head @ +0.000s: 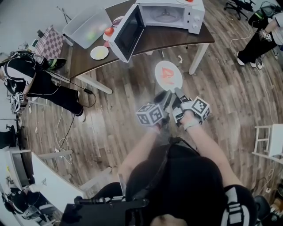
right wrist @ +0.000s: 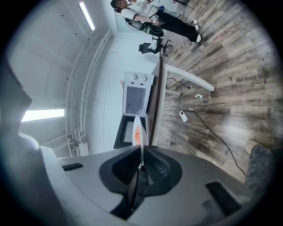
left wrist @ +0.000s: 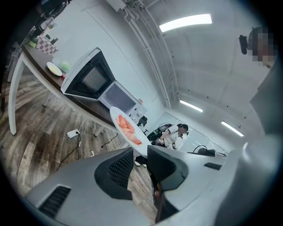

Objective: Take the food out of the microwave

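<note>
The plate (head: 169, 76) of orange food (head: 167, 73) hung over the wooden floor (head: 110, 123), on the near side of the table (head: 174, 39) and its microwave (head: 168, 15), whose door stood open. The left gripper (head: 167, 95) and right gripper (head: 177, 93) each had their jaws clamped on the plate's near rim

This looks like a lab or office room fitted out for recording work. A microwave (head: 170, 15) and a clear plastic bin (head: 88, 26) sit on a plain dark worktop (head: 177, 39) with white legs, over a wood-plank floor (head: 110, 123) strewn with cables (head: 59, 128) and a power strip (left wrist: 71, 133). Strip lights (left wrist: 185, 22) and exposed pipes (left wrist: 150, 53) run along the bare white walls, an office chair (head: 239, 6) stands far right, and another person (head: 40, 84) stands at the left.
</note>
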Demonstrator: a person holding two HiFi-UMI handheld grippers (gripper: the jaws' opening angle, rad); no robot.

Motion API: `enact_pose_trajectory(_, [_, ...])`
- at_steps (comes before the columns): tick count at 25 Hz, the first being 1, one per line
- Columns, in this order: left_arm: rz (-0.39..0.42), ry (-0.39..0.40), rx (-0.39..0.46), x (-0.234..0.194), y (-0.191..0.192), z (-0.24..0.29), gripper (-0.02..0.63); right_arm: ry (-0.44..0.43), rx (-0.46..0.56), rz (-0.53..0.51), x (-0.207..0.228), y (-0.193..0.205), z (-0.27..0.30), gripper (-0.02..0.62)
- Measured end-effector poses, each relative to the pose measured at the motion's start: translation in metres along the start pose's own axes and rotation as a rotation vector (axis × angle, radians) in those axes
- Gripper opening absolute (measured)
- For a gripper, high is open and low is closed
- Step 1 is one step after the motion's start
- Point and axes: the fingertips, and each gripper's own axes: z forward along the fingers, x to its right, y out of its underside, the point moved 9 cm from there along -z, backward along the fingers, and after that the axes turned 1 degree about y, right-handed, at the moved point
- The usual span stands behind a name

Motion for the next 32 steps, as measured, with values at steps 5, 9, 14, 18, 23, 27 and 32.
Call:
enact_pose_trajectory(5, [0.008,0.005,-0.014,0.012,0.016,-0.015,0.104,0.003,0.004,0.011,0.005,0.010,-0.024,0.021])
enact_pose_trajectory(9, [0.018,0.008,-0.018,0.023,0.025,-0.030,0.104,-0.011,0.008,0.011,0.005,0.020,-0.042,0.021])
enact_pose_trajectory(14, [0.020,0.008,-0.022,0.028,0.035,-0.047,0.104,-0.007,0.009,0.013,0.007,0.034,-0.057,0.021])
enact_pose_trajectory(18, [0.021,0.007,-0.026,0.033,0.042,-0.059,0.104,0.000,0.008,0.015,0.009,0.043,-0.069,0.021])
enact_pose_trajectory(23, [0.023,0.004,-0.032,0.039,0.053,-0.073,0.104,-0.017,0.009,0.029,0.014,0.054,-0.083,0.021])
enact_pose_trajectory(27, [0.022,0.003,-0.036,0.043,0.063,-0.082,0.104,-0.006,0.007,0.032,0.018,0.061,-0.095,0.021])
enact_pose_trajectory(32, [0.014,-0.001,-0.039,0.048,0.076,-0.092,0.104,0.007,0.005,0.036,0.022,0.069,-0.110,0.021])
